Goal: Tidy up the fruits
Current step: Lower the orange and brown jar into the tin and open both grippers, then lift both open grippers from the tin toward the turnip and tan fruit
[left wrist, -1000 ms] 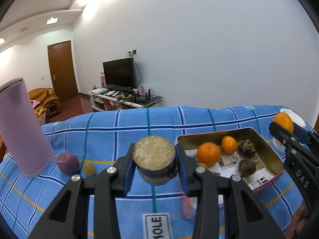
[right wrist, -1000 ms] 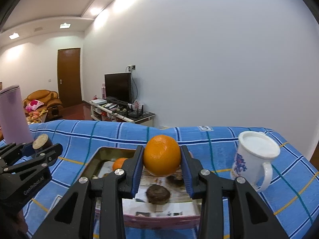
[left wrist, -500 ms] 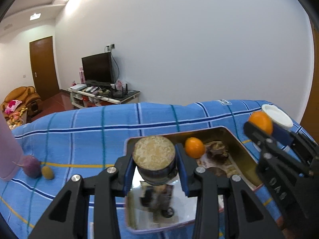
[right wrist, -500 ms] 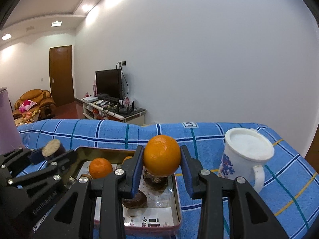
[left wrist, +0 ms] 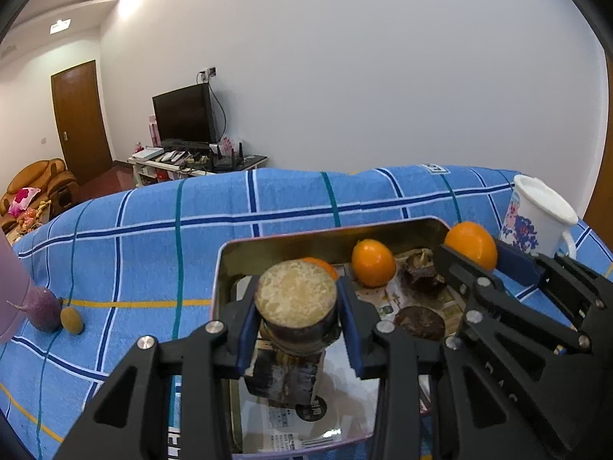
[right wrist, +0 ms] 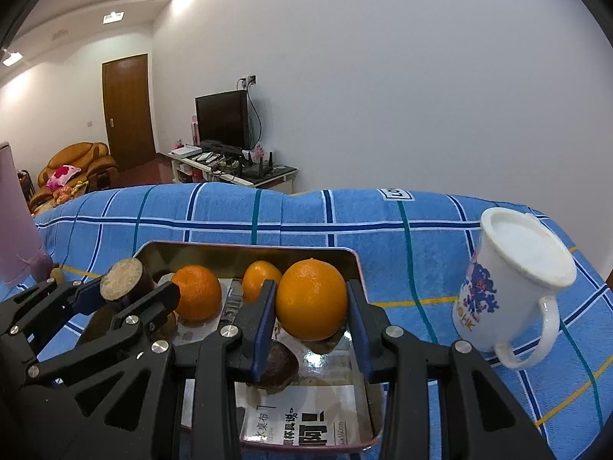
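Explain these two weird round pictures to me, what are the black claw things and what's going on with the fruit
Nobody's robot here: a person holds a two-finger grabbing tool in each hand, each with a wide-angle camera looking along its fingers.

One picture comes from the left tool, shut on a dark cut stalk piece. The other comes from the right tool, shut on a large orange.

Both hover over a metal tin on a blue checked cloth. The tin holds two smaller oranges and some dark fruits.

On the cloth stand a white mug and a pink bottle, with a purple fruit beside it.
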{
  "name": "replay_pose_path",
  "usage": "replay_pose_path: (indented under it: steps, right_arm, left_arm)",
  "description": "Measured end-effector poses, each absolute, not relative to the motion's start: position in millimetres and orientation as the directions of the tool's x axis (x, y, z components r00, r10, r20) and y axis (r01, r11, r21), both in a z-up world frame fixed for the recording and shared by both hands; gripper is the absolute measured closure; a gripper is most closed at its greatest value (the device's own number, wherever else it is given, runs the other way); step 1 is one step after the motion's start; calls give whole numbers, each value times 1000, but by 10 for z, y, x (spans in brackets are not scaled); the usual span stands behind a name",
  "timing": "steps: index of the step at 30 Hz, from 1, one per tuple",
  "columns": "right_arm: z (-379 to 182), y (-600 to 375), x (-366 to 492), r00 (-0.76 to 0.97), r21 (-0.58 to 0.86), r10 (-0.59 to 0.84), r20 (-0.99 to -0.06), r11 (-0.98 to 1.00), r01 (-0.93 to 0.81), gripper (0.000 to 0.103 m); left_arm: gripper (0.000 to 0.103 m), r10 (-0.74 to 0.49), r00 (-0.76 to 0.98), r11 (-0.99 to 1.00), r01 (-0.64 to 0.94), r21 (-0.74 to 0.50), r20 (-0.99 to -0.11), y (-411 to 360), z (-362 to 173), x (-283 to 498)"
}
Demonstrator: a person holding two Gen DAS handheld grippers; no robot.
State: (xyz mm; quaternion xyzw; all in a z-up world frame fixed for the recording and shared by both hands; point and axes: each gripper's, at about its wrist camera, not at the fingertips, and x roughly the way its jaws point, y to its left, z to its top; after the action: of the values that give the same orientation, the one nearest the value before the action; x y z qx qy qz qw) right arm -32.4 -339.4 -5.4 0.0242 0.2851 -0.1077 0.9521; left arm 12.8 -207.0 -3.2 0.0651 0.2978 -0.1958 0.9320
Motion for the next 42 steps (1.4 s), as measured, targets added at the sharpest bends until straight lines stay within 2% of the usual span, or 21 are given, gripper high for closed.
replay_pose_path:
  steps: [8, 15, 17, 19, 24, 26, 28, 30, 32, 35, 42]
  right_arm:
    - [-141, -3491, -264, 801, 74, -98, -591, 982, 175, 65]
    - [-158, -3479, -261, 804, 125, -43, -593, 982, 144, 64]
    - [-158, -3484, -267, 803, 136, -39, -594, 980, 149, 62]
    - [-150, -3491, -284, 805, 133, -54, -590, 978, 163, 60]
    - [-93, -3556, -377, 832, 172, -44, -553, 971, 166, 60]
    - [-26, -3555, -462, 858, 167, -68, -508, 970, 176, 59]
    - [47, -3558, -555, 883, 155, -107, -458, 968, 198, 51]
    - [90, -3575, -624, 896, 157, -145, -419, 961, 228, 27]
    - [126, -3604, -713, 914, 180, -174, -367, 950, 253, 18]
    - [167, -3591, -802, 927, 189, -207, -313, 943, 274, 17]
    - [244, -3380, -867, 927, 72, -290, -238, 947, 314, 17]
  left_arm:
    - [63, -312, 744, 922, 386, -1, -591, -2067, -38, 192]
    - [62, -295, 768, 931, 366, 10, -569, -2030, -26, 179]
    - [56, -281, 777, 936, 351, 17, -563, -2006, -23, 149]
    - [41, -259, 790, 947, 321, 15, -555, -1963, -14, 147]
    - [17, -246, 825, 962, 272, -24, -509, -1803, 49, 108]
    - [7, -246, 841, 964, 263, -32, -483, -1754, 88, 62]
    - [0, -241, 855, 967, 250, -43, -458, -1692, 116, 40]
    - [0, -250, 858, 967, 247, -67, -450, -1629, 131, 46]
    - [0, -237, 857, 970, 233, -65, -458, -1579, 111, 58]
    - [0, -197, 872, 978, 208, -25, -448, -1552, 103, 39]
    - [0, -99, 928, 990, 129, 61, -358, -1376, 176, -78]
